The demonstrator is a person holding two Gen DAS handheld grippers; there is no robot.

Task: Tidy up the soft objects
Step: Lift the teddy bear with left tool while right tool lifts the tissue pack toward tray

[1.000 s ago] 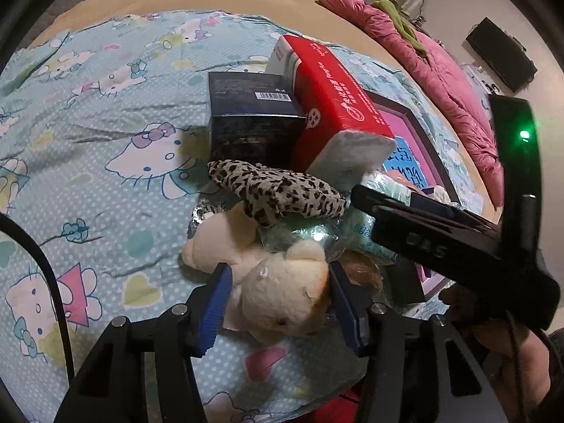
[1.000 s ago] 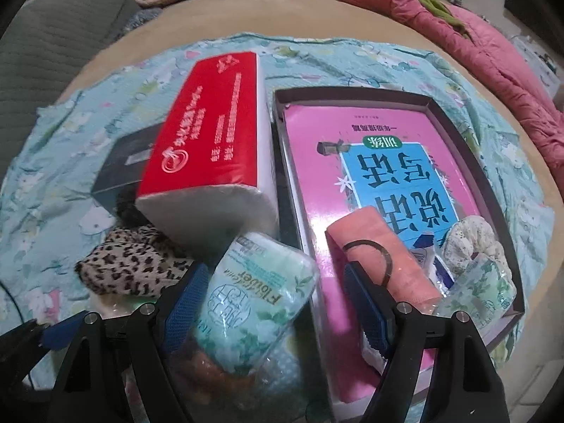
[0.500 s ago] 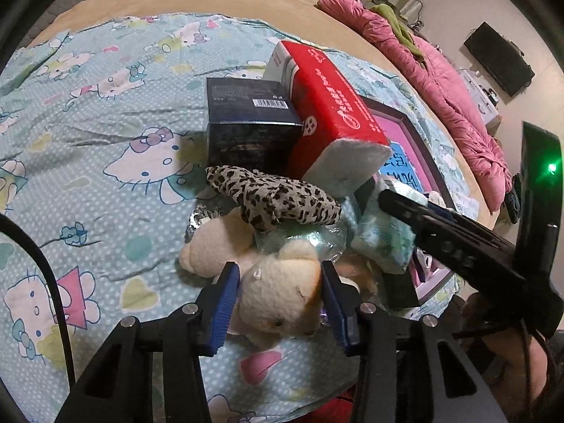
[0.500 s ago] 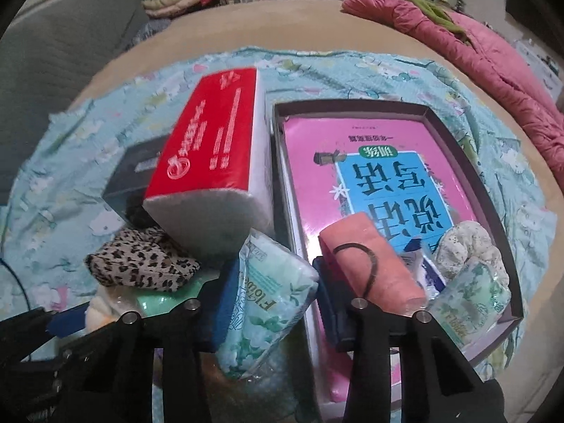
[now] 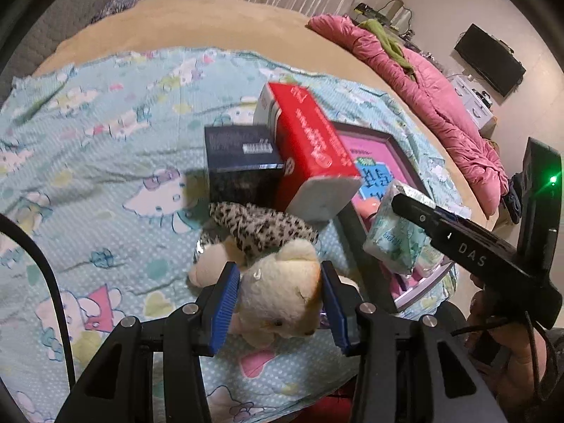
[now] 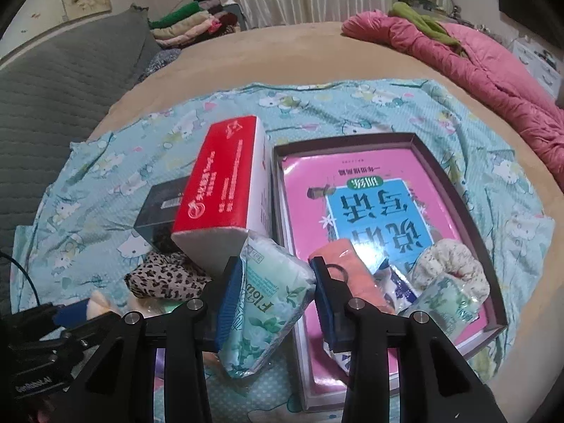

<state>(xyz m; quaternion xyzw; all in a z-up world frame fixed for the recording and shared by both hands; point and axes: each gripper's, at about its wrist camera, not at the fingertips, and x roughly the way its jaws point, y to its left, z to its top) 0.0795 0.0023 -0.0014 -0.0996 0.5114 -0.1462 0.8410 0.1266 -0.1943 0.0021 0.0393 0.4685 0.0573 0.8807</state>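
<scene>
My left gripper [image 5: 280, 298] is shut on a cream plush bear [image 5: 278, 290], lifted a little off the Hello Kitty sheet [image 5: 88, 183]. A leopard-print cloth [image 5: 261, 227] lies just behind it. My right gripper [image 6: 276, 299] is shut on a green tissue pack [image 6: 268, 303], raised beside the dark tray [image 6: 454, 190]; it also shows in the left wrist view [image 5: 398, 232]. The tray holds a pink book [image 6: 356, 190], a rolled orange cloth [image 6: 347, 275], a floral scrunchie [image 6: 447, 261] and another tissue pack [image 6: 447, 299].
A red tissue box [image 6: 225, 190] leans against a black box [image 6: 158, 208] left of the tray. A pink quilt [image 6: 476, 60] lies at the bed's far right. Folded clothes [image 6: 190, 24] are stacked at the back, beside a grey cushion [image 6: 60, 84].
Both grippers closed from open: the left onto the plush bear, the right onto the green tissue pack. Both then rose a little with their loads.
</scene>
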